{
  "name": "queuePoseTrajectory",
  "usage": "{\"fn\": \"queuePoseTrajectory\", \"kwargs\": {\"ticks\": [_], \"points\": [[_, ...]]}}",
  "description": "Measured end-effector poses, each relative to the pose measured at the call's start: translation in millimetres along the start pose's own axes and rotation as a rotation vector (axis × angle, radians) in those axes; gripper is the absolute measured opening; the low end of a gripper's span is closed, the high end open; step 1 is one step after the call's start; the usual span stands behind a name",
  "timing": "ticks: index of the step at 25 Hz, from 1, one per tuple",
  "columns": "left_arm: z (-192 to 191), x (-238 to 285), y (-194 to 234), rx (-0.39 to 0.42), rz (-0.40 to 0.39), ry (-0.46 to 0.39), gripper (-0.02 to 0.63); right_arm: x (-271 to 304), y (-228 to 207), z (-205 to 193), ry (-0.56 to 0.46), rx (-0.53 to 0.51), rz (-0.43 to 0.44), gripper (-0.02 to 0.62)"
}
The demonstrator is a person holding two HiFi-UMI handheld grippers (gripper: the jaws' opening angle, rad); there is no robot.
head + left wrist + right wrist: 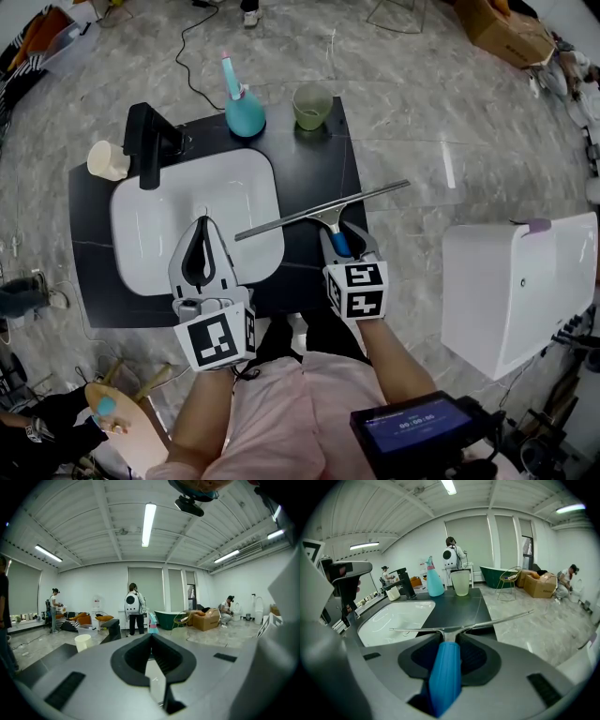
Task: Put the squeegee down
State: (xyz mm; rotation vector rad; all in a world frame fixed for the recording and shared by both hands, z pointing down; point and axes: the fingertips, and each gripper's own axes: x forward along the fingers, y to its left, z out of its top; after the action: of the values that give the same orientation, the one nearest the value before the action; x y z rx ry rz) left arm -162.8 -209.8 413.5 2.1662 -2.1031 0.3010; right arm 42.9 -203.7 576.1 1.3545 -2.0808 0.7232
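- Head view: the right claw (342,246) grips the squeegee (323,210) by its blue handle, with the blade above the counter (314,159) edge beside the sink (150,216).
- Left gripper view: the left claw (151,637) is closed and empty, idle.
- Right gripper view: the handle is pinched and angled downward for laying down; the blade is probably not touching yet.

Two pale grey hand-held claws, worn with a pink top

The left claw (203,223) and the right claw (343,234) each have a smooth light grey shell whose two arms curve in to a point. Black ribbed pads line the inside, and dark rectangular slots are sunk into the shell on either side. At the back of each sits a white cube printed with black square markers, the left cube (217,339) larger in the head view than the right cube (357,289). The person wears a pale pink top (281,412).
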Motion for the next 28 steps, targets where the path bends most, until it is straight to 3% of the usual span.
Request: {"fn": "queuePoseTrajectory", "kwargs": {"ticks": [28], "points": [[-1.2, 0.9, -3.1, 0.01, -0.012, 0.006, 0.009, 13.9, -1.7, -22.7, 0.065, -0.031, 0.006, 0.135]]}}
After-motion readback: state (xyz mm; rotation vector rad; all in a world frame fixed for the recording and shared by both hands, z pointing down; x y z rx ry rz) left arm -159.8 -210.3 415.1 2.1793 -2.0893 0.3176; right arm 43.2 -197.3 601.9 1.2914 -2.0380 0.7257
